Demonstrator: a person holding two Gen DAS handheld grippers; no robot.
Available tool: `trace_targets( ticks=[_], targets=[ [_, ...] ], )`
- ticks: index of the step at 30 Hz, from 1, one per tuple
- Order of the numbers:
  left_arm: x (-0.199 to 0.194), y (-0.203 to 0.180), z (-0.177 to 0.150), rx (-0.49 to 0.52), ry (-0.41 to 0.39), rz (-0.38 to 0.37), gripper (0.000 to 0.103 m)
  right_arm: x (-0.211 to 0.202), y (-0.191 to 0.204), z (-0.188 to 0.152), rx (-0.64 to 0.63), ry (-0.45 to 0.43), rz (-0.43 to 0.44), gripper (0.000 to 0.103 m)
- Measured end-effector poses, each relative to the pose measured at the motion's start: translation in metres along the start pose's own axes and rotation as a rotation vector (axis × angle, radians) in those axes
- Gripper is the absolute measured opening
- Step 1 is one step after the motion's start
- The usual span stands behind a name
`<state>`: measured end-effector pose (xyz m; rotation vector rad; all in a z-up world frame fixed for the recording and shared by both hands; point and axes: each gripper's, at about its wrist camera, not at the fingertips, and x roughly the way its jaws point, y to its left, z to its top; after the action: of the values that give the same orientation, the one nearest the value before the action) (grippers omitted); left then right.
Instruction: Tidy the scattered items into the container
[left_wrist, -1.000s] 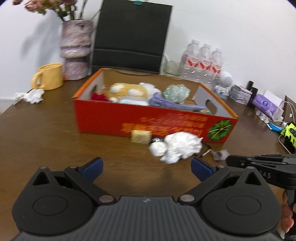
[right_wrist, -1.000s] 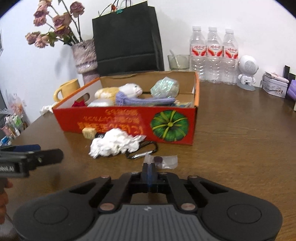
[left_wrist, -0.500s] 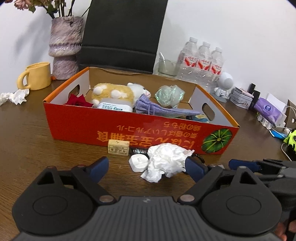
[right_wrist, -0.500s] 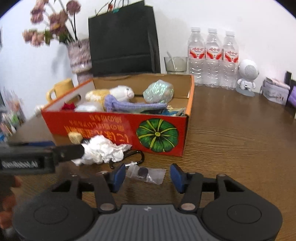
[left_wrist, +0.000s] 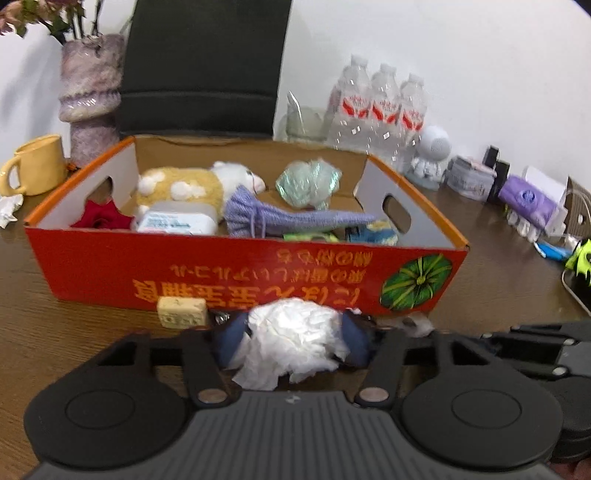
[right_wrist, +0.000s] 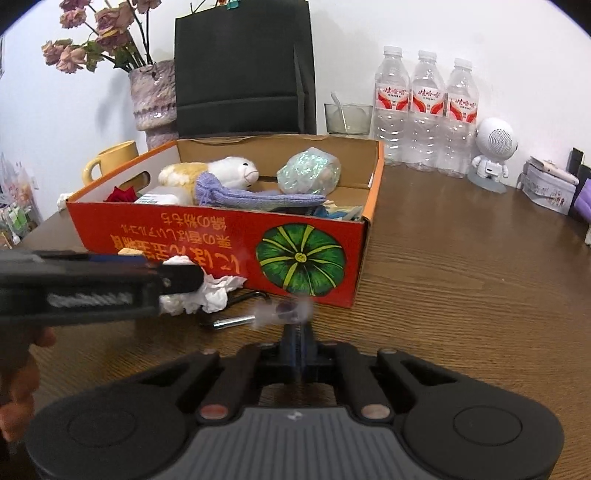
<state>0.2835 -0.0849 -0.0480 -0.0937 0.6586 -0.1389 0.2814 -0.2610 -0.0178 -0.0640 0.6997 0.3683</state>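
The red cardboard box (left_wrist: 221, 266) stands on the brown table, holding a plush toy, a purple knit pouch and other items. In front of it lies a white crumpled wad (left_wrist: 295, 336). My left gripper (left_wrist: 291, 339) has its jaws closing, and both blue pads press on the wad. A beige block (left_wrist: 181, 312) rests against the box front, left of the wad. In the right wrist view my right gripper (right_wrist: 295, 332) is shut on a small clear packet (right_wrist: 282, 312) with a dark disc inside. A metal carabiner (right_wrist: 236, 321) lies between the two grippers.
Behind the box are a yellow mug (left_wrist: 37, 170), a vase (left_wrist: 90, 96) of dried flowers, a black bag (right_wrist: 243, 70), three water bottles (right_wrist: 424, 110) and a white robot figure (right_wrist: 493, 155). Small boxes and packs line the far right edge. A hand (right_wrist: 18, 387) holds the left gripper.
My left gripper moved forward to the box front and its jaws came in around the white wad. My right gripper opened over the clear packet, then shut on it.
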Motion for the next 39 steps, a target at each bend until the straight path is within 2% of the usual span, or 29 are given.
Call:
trace_targets(
  ticks=[1,3,7,9,10,12,15,21,24,27,29,30,33,35,37,38,39],
  targets=[
    [0.001,-0.001,-0.001,0.009,0.001,-0.003,0.04,0.0,-0.001,0.0,0.004,0.0,0.002,0.0],
    [-0.001,-0.003,-0.002,0.033,-0.011,-0.007,0.033,-0.001,-0.002,0.0,0.014,-0.002,0.009,0.0],
    [-0.006,0.001,-0.004,0.034,-0.029,-0.024,0.027,-0.004,-0.003,0.0,0.03,-0.011,0.017,0.002],
    [-0.009,0.002,-0.004,0.035,-0.039,-0.029,0.026,-0.008,-0.004,0.001,0.037,-0.042,0.028,0.01],
    [-0.01,0.003,-0.004,0.034,-0.043,-0.031,0.026,-0.008,-0.004,0.002,0.042,-0.055,0.03,0.02],
    [-0.013,0.007,-0.003,0.024,-0.055,-0.041,0.025,-0.007,-0.004,0.006,0.054,-0.07,0.028,0.035],
    [-0.019,0.011,-0.001,0.011,-0.072,-0.054,0.025,-0.001,-0.003,0.01,0.08,-0.058,0.023,0.049],
    [-0.031,0.029,0.0,-0.026,-0.097,-0.07,0.025,0.016,0.003,0.019,0.145,-0.03,0.022,0.057],
    [-0.036,0.039,0.0,-0.038,-0.11,-0.086,0.025,0.024,0.008,0.022,0.157,-0.013,-0.01,0.058],
    [-0.037,0.045,0.0,-0.041,-0.113,-0.101,0.025,0.026,0.013,0.021,0.136,-0.008,-0.033,0.057],
    [-0.037,0.048,0.0,-0.046,-0.111,-0.107,0.025,0.024,0.015,0.02,0.13,-0.009,-0.046,0.05],
    [-0.037,0.049,0.0,-0.05,-0.11,-0.111,0.025,0.023,0.014,0.019,0.136,-0.011,-0.049,0.043],
    [-0.037,0.052,-0.001,-0.058,-0.106,-0.12,0.025,0.018,0.008,0.016,0.165,-0.014,-0.031,0.039],
    [-0.039,0.053,-0.003,-0.055,-0.109,-0.125,0.025,0.013,0.008,0.014,0.165,-0.026,-0.02,0.029],
    [-0.04,0.054,-0.003,-0.059,-0.11,-0.132,0.025,0.009,0.009,0.013,0.161,-0.029,-0.002,0.014],
    [-0.041,0.055,-0.003,-0.061,-0.111,-0.133,0.025,0.008,0.009,0.013,0.161,-0.029,0.005,0.013],
    [-0.041,0.056,-0.003,-0.063,-0.112,-0.133,0.025,0.007,0.01,0.012,0.159,-0.024,0.01,0.004]
  ],
)
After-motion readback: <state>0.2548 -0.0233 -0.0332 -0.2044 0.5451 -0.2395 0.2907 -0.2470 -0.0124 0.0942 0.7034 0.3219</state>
